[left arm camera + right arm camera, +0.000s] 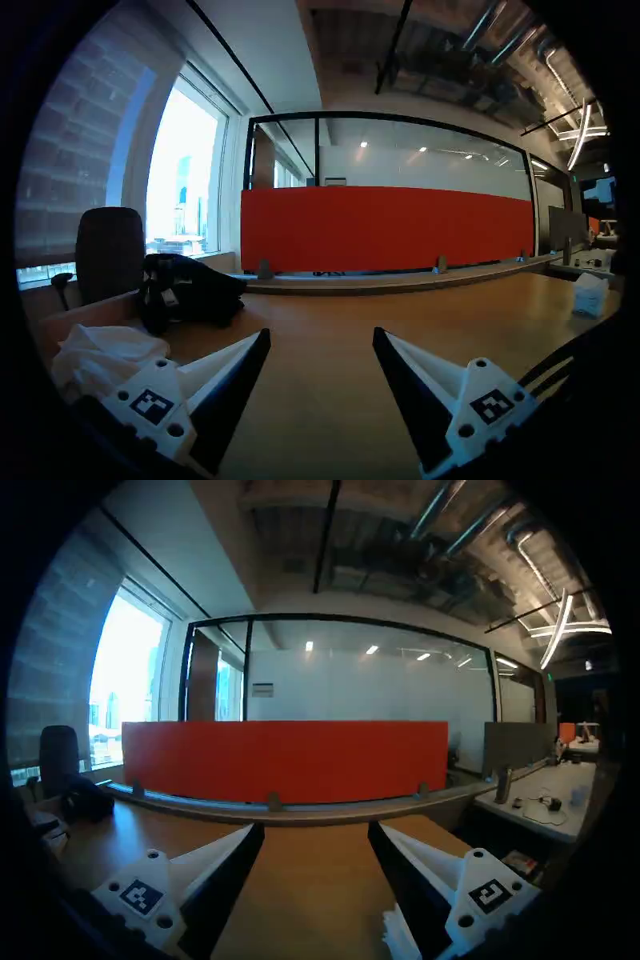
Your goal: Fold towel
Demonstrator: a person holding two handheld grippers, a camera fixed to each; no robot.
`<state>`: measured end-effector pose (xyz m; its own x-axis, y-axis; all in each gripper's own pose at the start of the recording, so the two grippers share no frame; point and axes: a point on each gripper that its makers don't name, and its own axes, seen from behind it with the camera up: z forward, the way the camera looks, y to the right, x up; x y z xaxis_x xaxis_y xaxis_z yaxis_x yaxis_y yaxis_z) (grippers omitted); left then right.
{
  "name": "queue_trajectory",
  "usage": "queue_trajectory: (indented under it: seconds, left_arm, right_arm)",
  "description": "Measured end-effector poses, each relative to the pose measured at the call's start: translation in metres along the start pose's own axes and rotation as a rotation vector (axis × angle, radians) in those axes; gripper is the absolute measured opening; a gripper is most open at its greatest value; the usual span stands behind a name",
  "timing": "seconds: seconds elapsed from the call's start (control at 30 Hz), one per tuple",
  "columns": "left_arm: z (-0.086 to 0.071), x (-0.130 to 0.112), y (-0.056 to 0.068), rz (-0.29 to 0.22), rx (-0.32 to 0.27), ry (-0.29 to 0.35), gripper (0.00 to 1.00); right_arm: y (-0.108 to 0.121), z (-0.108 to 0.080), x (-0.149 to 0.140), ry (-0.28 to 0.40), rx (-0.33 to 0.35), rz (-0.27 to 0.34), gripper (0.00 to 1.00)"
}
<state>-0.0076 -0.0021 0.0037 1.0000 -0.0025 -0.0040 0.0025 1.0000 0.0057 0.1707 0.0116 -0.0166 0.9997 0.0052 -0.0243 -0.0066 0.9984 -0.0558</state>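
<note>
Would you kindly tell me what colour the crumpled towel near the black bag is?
White; the towel shows best in the left gripper view.

The divider is plain orange-red, the desk warm brown. The towel is white, the bag black.

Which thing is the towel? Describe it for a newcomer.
In the left gripper view, find the long wooden desk by the red divider panel. At its left end, before the black bag, lies a crumpled white towel: pale and rumpled, unlike the dark bag.
</note>
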Motion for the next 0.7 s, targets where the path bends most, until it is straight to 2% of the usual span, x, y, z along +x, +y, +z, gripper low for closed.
queue_trajectory:
  seconds: [0.3,0.7]
  left_arm:
    - [0.000,-0.001,0.000,0.000,0.000,0.000,0.95]
    - [0.000,-0.002,0.000,0.000,0.000,0.001,0.95]
  right_arm:
    - [0.004,-0.002,-0.014,0.031,0.015,0.005,1.00]
    - [0.001,0.003,-0.061,-0.002,0.040,0.057,1.00]
